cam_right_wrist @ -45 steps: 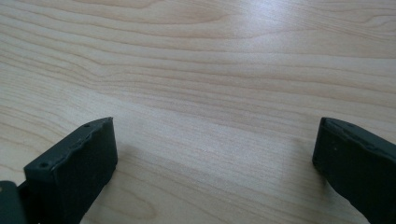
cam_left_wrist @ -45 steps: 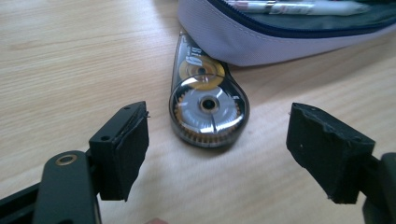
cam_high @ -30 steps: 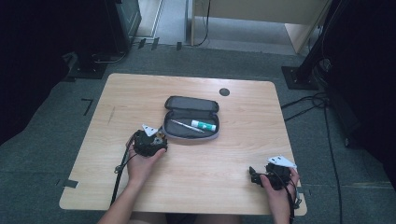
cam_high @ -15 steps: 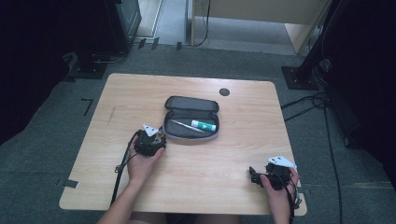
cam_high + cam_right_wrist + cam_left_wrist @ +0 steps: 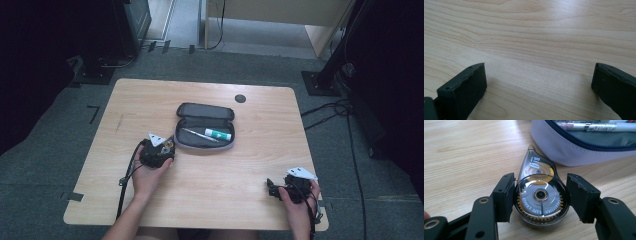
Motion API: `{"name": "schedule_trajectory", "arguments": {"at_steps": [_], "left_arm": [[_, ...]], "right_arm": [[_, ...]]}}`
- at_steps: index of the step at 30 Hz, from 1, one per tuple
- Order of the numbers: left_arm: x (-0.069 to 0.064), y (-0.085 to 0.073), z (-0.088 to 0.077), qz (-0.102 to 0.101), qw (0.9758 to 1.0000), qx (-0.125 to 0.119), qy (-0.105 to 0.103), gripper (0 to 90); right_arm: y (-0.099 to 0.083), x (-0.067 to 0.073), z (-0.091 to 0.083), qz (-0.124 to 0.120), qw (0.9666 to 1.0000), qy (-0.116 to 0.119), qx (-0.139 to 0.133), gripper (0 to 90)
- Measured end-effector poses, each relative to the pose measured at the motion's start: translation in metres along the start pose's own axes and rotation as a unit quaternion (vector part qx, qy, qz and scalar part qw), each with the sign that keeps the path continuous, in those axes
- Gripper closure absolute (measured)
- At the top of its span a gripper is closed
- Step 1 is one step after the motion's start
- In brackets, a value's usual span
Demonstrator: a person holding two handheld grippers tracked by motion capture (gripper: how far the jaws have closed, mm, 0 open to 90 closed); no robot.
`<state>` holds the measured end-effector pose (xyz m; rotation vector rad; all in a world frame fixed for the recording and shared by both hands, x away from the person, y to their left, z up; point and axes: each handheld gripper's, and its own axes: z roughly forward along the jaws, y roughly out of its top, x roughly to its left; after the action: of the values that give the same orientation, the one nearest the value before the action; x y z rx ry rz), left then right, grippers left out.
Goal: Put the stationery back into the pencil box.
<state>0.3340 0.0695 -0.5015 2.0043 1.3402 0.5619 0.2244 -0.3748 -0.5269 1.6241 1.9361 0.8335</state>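
A clear correction tape dispenser (image 5: 541,202) with a yellow gear lies flat on the wooden table, its nose pointing at the pencil case. My left gripper (image 5: 541,191) has just been closing with the dispenser between its jaws, and both pads now press on its round body. In the high view the left gripper (image 5: 159,150) sits just left of the open grey pencil case (image 5: 202,111). The case holds a pen (image 5: 199,135) and a white glue stick with a green cap (image 5: 218,134). My right gripper (image 5: 272,189) rests near the front right corner, open (image 5: 539,82) over bare wood.
A black round grommet (image 5: 240,98) sits near the table's far edge. The left gripper's cable (image 5: 127,175) trails toward the front edge. The case's wall (image 5: 579,147) rises close beyond the dispenser. Dark stands and cables lie on the floor around the table.
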Motion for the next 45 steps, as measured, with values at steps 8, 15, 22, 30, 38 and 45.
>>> {"name": "schedule_trajectory", "arguments": {"at_steps": [8, 15, 22, 30, 38, 45], "left_arm": [[0.001, -0.011, -0.010, 0.009, 0.9999, 0.005, -0.011, 42.2], [-0.001, -0.032, -0.020, 0.024, 0.9996, 0.008, -0.015, 42.1], [-0.001, -0.036, -0.024, 0.026, 0.9994, 0.001, -0.023, 40.5], [-0.002, -0.019, -0.010, 0.022, 0.9992, 0.024, -0.023, 29.2], [-0.005, -0.021, -0.008, 0.026, 0.9991, 0.030, -0.013, 35.0], [-0.004, -0.030, -0.016, 0.036, 0.9987, 0.024, -0.027, 35.7]], "right_arm": [[0.000, 0.000, 0.000, 0.000, 1.0000, 0.000, 0.000, 0.0], [0.000, 0.000, 0.000, -0.001, 1.0000, 0.000, 0.001, 0.0], [0.000, 0.000, 0.000, -0.001, 1.0000, 0.000, 0.001, 0.0], [0.000, 0.000, 0.000, -0.001, 1.0000, 0.000, 0.001, 0.0], [0.000, 0.000, 0.000, -0.001, 1.0000, 0.000, 0.001, 0.0], [0.000, 0.000, 0.000, -0.001, 1.0000, 0.000, 0.001, 0.0]]}}
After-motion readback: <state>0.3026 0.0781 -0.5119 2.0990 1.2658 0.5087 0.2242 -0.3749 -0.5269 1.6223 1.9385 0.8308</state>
